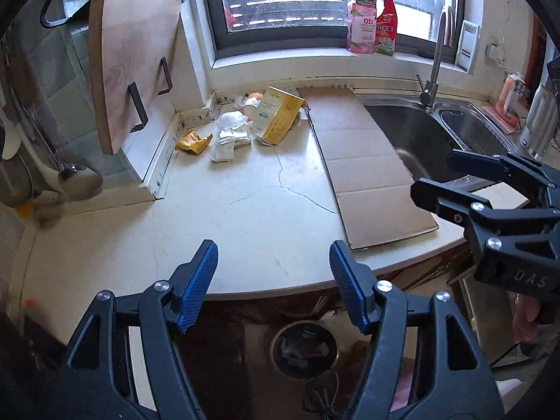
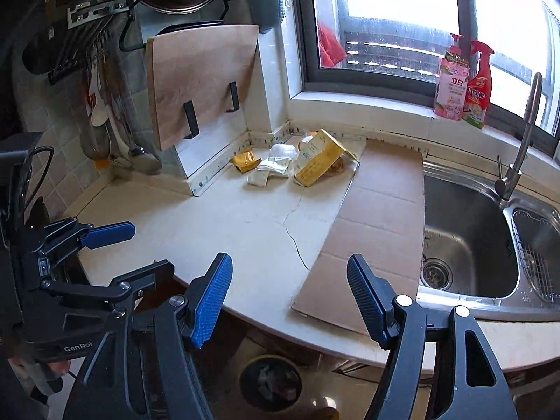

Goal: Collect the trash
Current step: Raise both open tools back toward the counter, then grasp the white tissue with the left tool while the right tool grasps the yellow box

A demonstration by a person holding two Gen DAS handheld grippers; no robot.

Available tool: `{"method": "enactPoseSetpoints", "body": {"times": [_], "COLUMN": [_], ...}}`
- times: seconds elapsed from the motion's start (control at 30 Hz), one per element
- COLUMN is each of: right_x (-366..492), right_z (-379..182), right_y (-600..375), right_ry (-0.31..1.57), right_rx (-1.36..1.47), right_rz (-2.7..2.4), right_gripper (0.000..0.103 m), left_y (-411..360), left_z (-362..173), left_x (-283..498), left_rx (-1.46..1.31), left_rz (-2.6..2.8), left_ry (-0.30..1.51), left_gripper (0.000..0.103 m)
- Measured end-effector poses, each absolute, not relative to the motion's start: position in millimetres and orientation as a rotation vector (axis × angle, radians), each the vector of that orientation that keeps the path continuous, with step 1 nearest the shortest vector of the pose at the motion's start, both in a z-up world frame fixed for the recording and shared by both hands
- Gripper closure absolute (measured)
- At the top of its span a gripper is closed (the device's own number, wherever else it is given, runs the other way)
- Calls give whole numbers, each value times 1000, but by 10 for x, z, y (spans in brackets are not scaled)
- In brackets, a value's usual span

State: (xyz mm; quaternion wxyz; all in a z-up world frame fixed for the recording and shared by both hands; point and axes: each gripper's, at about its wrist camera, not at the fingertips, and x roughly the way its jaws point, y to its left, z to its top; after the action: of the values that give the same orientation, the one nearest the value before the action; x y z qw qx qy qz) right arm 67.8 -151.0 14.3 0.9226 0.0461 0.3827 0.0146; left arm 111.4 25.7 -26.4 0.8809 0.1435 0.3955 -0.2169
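**Blue-padded jaws held empty above a counter with the trash still in its far corner**

Blue ribbed pads are seen nearest in both wrist views. The left gripper [image 1: 274, 273] is held with its jaws spread and nothing between them; the right gripper [image 2: 289, 288] is likewise held apart and empty. Both are angled down over the near rim of the pale stone counter [image 1: 245, 217], which suggests that no piece has yet been chosen.

Below the counter edge, on the floor, a round waste bin [image 1: 303, 349] is placed with rubbish already inside, probably so that items can be dropped straight off the counter.

Further in, a flattened cardboard sheet [image 1: 364, 175] is laid along the right part of the counter, overlapping the edge of the steel sink [image 2: 465, 231], perhaps as a cover or as waste itself; which cannot be told.

The trash is gathered in the far left corner, under the window. A yellow carton [image 1: 278, 115] is tipped on its side, with an orange-and-white item behind it that cannot be identified. White crumpled packets [image 1: 232, 134] lie just left of the carton, and a yellow crumpled wrapper [image 1: 192, 141] lies further left against the backsplash.

A wooden cutting board [image 1: 133, 70] is stood upright in black brackets on the left wall, presumably to dry and save space. Two cleaning bottles [image 1: 372, 21] are kept on the far sill near the tap.
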Motion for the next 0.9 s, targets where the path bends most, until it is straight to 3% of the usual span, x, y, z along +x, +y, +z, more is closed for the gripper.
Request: {"method": "enactPoseSetpoints", "body": {"times": [0.37,0.77,0.9], "right_x": [1614,3342,3960], "right_z": [-96,-752,-1124], "right_y": [-1738,-2706,-2865], "right_ry": [812,944,998], "right_rx": [89,335,402], "right_rz": [61,127,163], "right_gripper": [34,34,34], "left_y": [237,-140,-225], "left_z": [-454,-716,-1034], "left_x": [2009,3523,4035], "left_rx": [185,219,203], "left_rz": [-366,-170,-152], "left_ry": [951,1005,1097], "left_gripper": [39,40,51]}}
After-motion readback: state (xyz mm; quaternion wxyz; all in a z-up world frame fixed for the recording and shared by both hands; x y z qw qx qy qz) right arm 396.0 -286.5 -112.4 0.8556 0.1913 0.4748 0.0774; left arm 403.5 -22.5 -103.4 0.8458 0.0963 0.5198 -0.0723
